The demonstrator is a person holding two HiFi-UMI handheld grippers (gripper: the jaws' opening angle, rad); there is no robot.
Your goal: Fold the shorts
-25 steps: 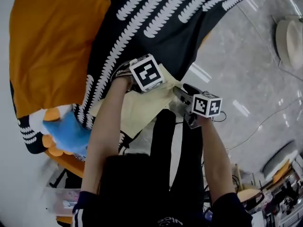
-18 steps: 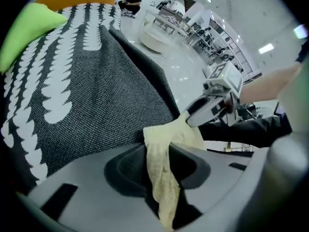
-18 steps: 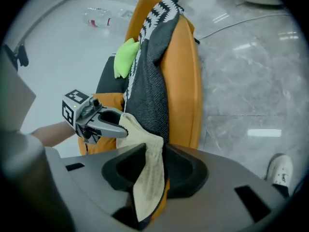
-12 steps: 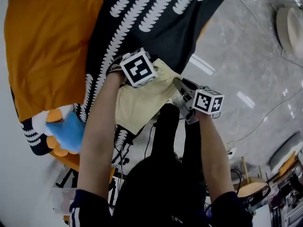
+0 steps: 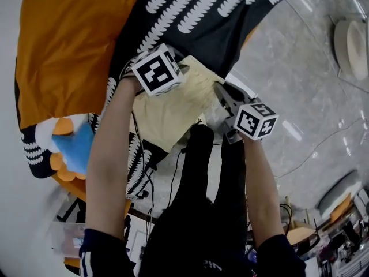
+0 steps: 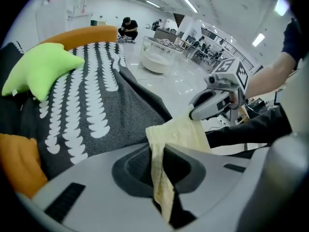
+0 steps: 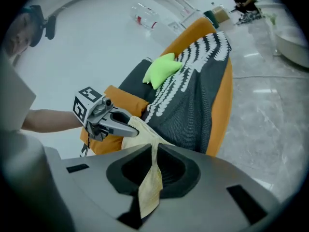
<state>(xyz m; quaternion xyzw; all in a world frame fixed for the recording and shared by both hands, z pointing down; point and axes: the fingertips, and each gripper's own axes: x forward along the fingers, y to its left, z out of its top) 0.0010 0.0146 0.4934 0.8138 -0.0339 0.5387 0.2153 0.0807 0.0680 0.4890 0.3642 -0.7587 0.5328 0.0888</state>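
The pale yellow shorts (image 5: 170, 105) hang stretched between my two grippers, above the edge of a black bedspread with white leaf rows (image 5: 196, 16). My left gripper (image 5: 181, 68), under its marker cube, pinches one end of the shorts (image 6: 181, 129); its jaws are closing, with a strip of cloth running down between them. My right gripper (image 5: 223, 96) pinches the other end of the shorts (image 7: 145, 178), its jaws also closing on the cloth. Each gripper view shows the other gripper biting the far end: the right gripper (image 6: 194, 115) and the left gripper (image 7: 135, 132).
An orange pillow (image 5: 69, 45) lies at the left of the bedspread, with a blue and orange plush toy (image 5: 72, 149) below it. A green star cushion (image 6: 41, 69) rests further up the bed. Grey marble floor (image 5: 300, 79) is at the right. The person's black-clad legs (image 5: 202, 172) are beneath the shorts.
Both grippers have shut on the ends of the shorts and risen. The cloth has come up off the bedspread's edge and now spans between them.
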